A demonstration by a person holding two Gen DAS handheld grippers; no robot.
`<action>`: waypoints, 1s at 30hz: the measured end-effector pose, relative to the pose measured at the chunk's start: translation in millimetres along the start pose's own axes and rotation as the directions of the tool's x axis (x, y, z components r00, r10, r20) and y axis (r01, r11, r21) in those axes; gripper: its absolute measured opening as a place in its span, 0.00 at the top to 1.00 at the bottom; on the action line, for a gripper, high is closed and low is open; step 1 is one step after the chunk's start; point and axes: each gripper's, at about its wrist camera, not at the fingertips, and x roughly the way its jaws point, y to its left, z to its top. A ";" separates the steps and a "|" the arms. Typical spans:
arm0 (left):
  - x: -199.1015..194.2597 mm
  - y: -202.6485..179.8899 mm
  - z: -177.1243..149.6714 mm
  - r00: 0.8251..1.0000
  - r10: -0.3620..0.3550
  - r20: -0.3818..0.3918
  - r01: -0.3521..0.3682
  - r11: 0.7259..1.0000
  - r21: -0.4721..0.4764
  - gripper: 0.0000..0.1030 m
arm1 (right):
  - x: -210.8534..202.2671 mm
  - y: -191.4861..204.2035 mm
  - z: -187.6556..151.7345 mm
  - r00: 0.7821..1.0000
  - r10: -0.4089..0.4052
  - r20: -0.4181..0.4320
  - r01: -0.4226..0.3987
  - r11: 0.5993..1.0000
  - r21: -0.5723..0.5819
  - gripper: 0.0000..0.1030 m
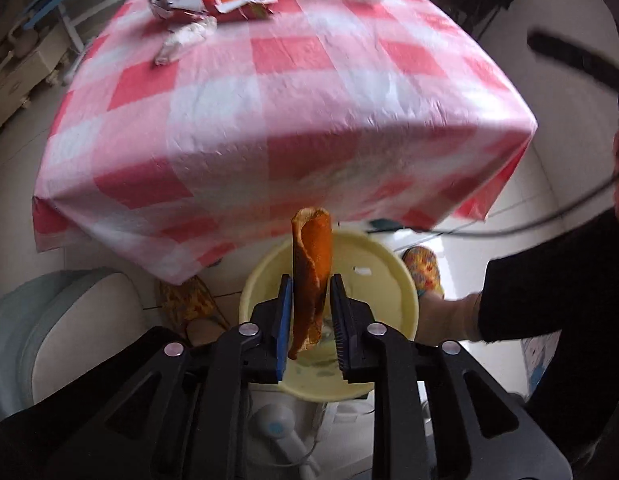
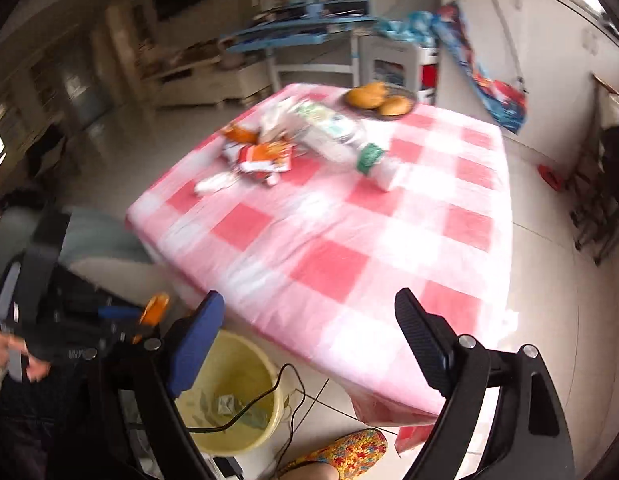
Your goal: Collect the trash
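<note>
My left gripper (image 1: pixel 309 292) points steeply down over the pale yellow bin (image 1: pixel 389 264) on the floor, and a curled strip of orange peel (image 1: pixel 311 272) stands between its jaws. The peel's long axis runs along the fingers: its rolled, paler tip points away from me toward the table edge, past the fingertips, and its ragged lower end hangs back toward the gripper body. The jaws are only narrowly apart; the peel lies against the blue pad (image 1: pixel 284 320) on the left, while a thin gap shows between it and the ribbed black pad (image 1: pixel 341 320) on the right, so it looks loose rather than pinched. The whole strip sits over the bin's mouth, just beside the hanging edge of the pink-and-white checked tablecloth (image 1: pixel 269 120). My right gripper (image 2: pixel 309 304) is spread wide with nothing between its fingers, aimed across the near corner of the table. From that camera the bin (image 2: pixel 265 364) shows below the table edge with a few scraps in its bottom and a black cable (image 2: pixel 269 392) draped over its rim. At the far side of the cloth lie more trash: a torn orange-and-red wrapper (image 2: pixel 265 156), a crumpled white wrapper (image 2: pixel 215 182) and a clear plastic bottle with a green label (image 2: pixel 341 140) on its side, its neck pointing toward the near right. A dish of oranges (image 2: pixel 379 100) sits behind them.
</note>
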 end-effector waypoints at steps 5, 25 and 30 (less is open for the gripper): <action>-5.7 -0.2 6.9 0.999 0.021 0.042 -0.020 1.000 -0.020 0.50 | -29.3 -20.7 2.3 0.979 -0.147 0.143 0.118 0.974 0.195 0.18; -34.6 48.3 22.6 0.979 0.033 0.202 0.015 0.973 -0.232 0.43 | -88.3 -10.5 -0.2 0.821 -0.265 0.505 0.189 0.962 0.198 0.07; -63.9 53.9 29.6 0.916 0.150 0.372 -0.042 0.959 -0.282 0.29 | -74.4 -1.0 5.5 0.799 -0.222 0.559 0.178 0.975 0.133 0.07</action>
